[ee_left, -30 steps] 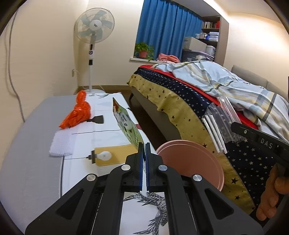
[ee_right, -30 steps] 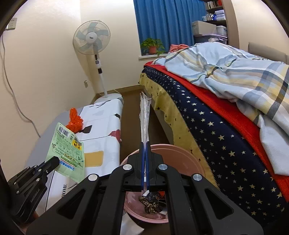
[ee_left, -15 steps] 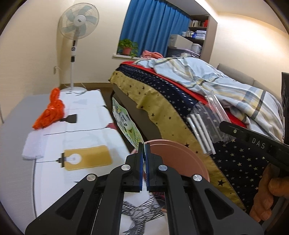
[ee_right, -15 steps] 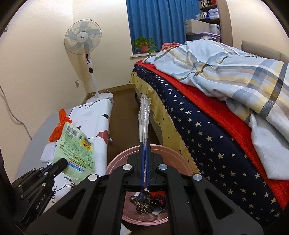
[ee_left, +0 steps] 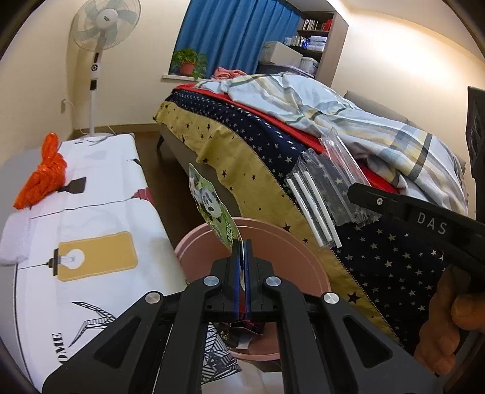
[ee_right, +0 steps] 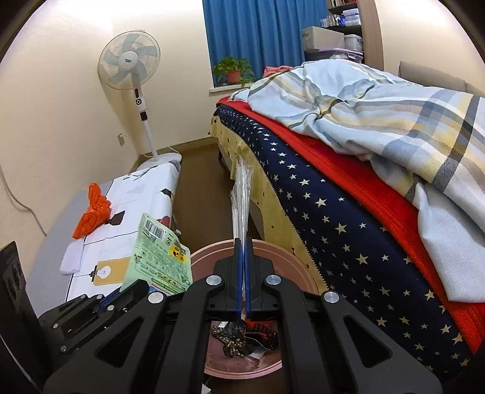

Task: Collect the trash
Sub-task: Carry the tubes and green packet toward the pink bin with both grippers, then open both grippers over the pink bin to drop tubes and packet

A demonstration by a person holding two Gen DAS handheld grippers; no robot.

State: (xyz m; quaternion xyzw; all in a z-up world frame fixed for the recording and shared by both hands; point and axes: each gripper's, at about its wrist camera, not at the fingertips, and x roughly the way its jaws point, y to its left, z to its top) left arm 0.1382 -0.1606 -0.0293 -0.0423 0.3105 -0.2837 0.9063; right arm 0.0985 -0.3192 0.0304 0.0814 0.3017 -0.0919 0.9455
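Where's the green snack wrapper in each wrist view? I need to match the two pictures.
Left wrist: green wrapper stands centre frame, pinched in the left gripper, above the pink bin.
Right wrist: same wrapper sits lower left, barcode side showing, beside the pink bin's rim.
Shared landmark: the standing fan, upper left in both.

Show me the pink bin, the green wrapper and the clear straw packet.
Pink bin [ee_right: 291, 257]: right wrist view, far rim.
Green wrapper [ee_right: 160, 257]: right wrist view, printed back.
Straw packet [ee_left: 327, 194]: left wrist view, clear middle.

Warm bright rm light; sharp; fisheye-warped edges.
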